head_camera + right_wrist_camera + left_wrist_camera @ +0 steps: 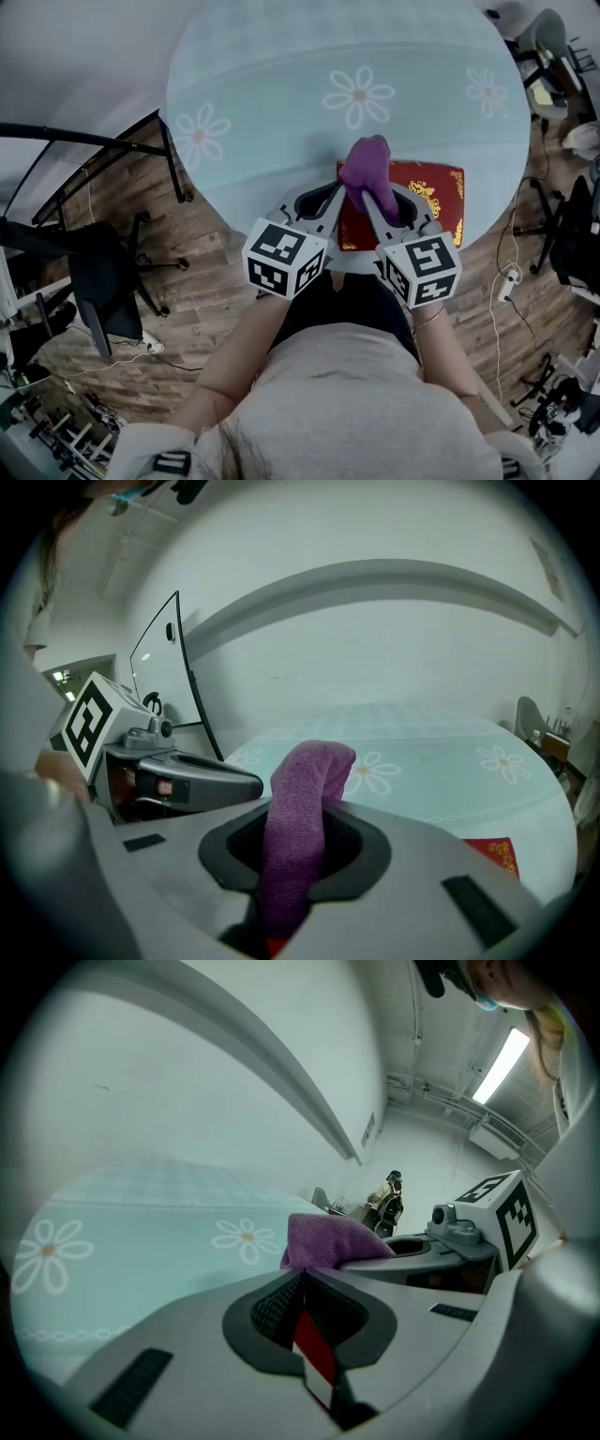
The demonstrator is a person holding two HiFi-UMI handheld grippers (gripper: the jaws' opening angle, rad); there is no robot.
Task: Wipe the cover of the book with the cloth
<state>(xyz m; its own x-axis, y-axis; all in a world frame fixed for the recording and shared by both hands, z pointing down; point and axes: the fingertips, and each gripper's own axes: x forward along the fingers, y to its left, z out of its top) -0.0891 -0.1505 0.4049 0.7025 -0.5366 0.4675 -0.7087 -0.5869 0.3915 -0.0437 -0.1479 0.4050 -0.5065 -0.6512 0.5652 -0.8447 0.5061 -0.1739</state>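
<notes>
At the left edge of the book [427, 202], the left claw [328, 201] is sitting with its jaws pressed together and nothing between them. Only a sliver of red cover is showing through the gap behind the pads. Just right of it, over the book's left half, the right claw [380, 199] is pinching the cloth [367, 165], which is bulging up in a loop above the jaws. The book is lying flat at the near rim of the tabletop [281, 112].

Wiping is judged to be at an early stage: the cloth is gripped and positioned, while the book's right half is lying bare.

The cloth is showing as purple, soft, nubby terry. The cover is showing as red, rectangular and rigid-looking, with gold ornament. The round tabletop is wearing a pale blue covering printed with daisies.
</notes>
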